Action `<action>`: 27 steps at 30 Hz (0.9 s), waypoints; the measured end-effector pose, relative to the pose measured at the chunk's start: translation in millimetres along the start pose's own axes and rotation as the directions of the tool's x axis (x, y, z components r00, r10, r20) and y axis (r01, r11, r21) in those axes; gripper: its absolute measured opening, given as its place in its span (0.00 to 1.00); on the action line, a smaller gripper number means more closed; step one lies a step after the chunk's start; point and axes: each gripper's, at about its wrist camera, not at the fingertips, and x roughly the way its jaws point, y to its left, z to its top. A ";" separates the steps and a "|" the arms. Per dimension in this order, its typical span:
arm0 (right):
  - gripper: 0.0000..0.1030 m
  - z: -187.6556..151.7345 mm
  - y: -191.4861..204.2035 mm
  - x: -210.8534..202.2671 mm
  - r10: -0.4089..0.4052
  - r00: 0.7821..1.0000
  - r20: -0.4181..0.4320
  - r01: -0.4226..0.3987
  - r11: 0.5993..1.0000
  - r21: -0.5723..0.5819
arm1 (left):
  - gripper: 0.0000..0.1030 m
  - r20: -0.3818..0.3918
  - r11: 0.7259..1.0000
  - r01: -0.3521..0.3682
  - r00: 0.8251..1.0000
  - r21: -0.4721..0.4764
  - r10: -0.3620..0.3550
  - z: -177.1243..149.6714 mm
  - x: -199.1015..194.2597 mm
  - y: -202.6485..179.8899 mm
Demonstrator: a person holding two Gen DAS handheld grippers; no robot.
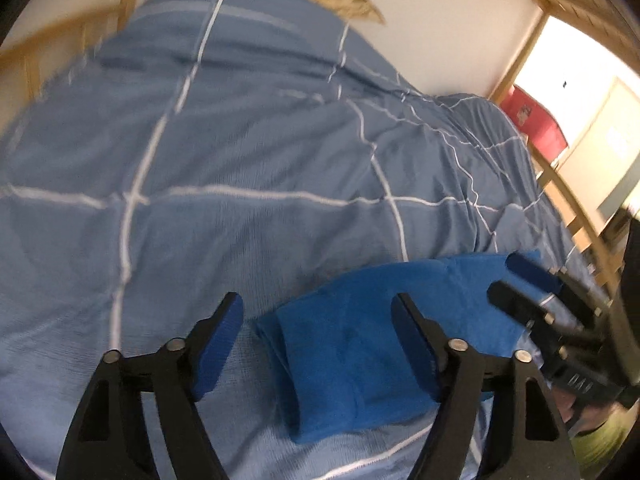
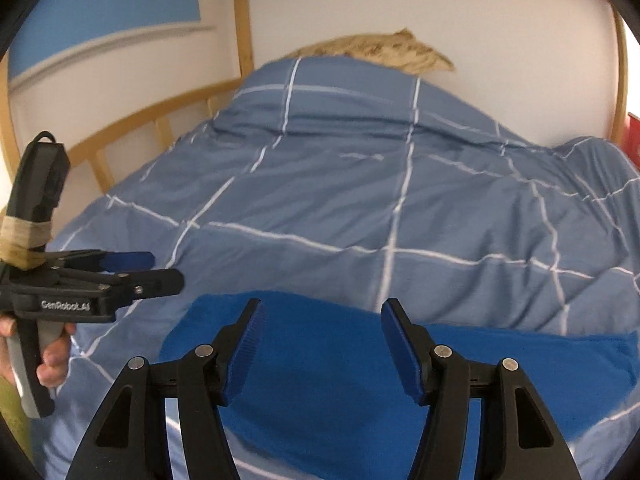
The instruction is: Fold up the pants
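Observation:
The bright blue pants (image 1: 360,344) lie folded into a compact bundle on the blue checked duvet (image 1: 224,152), near the bed's front edge. My left gripper (image 1: 318,316) is open and empty, hovering just above the bundle's left end. My right gripper (image 2: 320,320) is open and empty above the pants (image 2: 320,380). In the left wrist view the right gripper (image 1: 516,276) reaches in from the right over the bundle's far end, its fingers apart. In the right wrist view the left gripper (image 2: 164,270) sits at the left, held by a hand.
A wooden bed frame (image 2: 160,108) runs along the left and back. A tan furry pillow (image 2: 384,50) sits at the head against the white wall. A red box (image 1: 536,120) and wooden rails stand to the right of the bed.

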 end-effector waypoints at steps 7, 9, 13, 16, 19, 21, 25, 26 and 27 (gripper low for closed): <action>0.59 -7.5 13.8 43.2 -0.013 0.997 -0.071 0.013 1.000 -0.002 | 0.60 -0.073 0.994 0.074 0.994 -0.083 -0.080 -0.4 44.2 24.6; 0.59 -10.2 14.7 49.7 -0.018 0.997 -0.079 0.018 1.000 -0.006 | 0.58 -0.094 0.994 0.075 0.992 -0.080 -0.082 0.3 54.4 25.9; 0.59 -14.5 14.9 59.1 -0.025 0.995 -0.094 0.025 1.000 -0.003 | 0.52 -0.119 0.987 0.111 0.985 -0.112 -0.125 -0.2 69.3 32.3; 0.59 -16.0 15.9 63.4 -0.019 0.995 -0.099 0.019 1.000 0.002 | 0.37 -0.123 0.980 0.160 0.977 -0.120 -0.174 -3.6 71.6 31.2; 0.59 -17.7 17.7 67.2 -0.020 0.995 -0.098 0.019 1.000 -0.008 | 0.33 -0.106 0.987 0.139 0.984 -0.080 -0.147 -6.1 65.4 25.2; 0.59 -18.9 18.6 68.5 -0.023 0.995 -0.097 0.022 1.000 -0.013 | 0.31 -0.087 0.991 0.124 0.988 -0.057 -0.128 -8.4 57.9 22.1; 0.59 -19.6 21.0 74.3 -0.025 0.995 -0.097 0.024 0.999 -0.021 | 0.31 -0.066 0.995 0.090 0.994 -0.039 -0.092 -12.3 47.7 21.8; 0.59 -19.9 21.7 76.3 -0.027 0.995 -0.099 0.024 0.999 -0.023 | 0.32 -0.079 0.997 0.073 0.994 -0.039 -0.076 -13.1 51.9 23.2; 0.59 -20.3 22.2 78.8 -0.024 0.994 -0.102 0.022 1.000 -0.022 | 0.32 -0.089 0.997 0.057 0.994 -0.045 -0.061 -13.9 56.3 24.4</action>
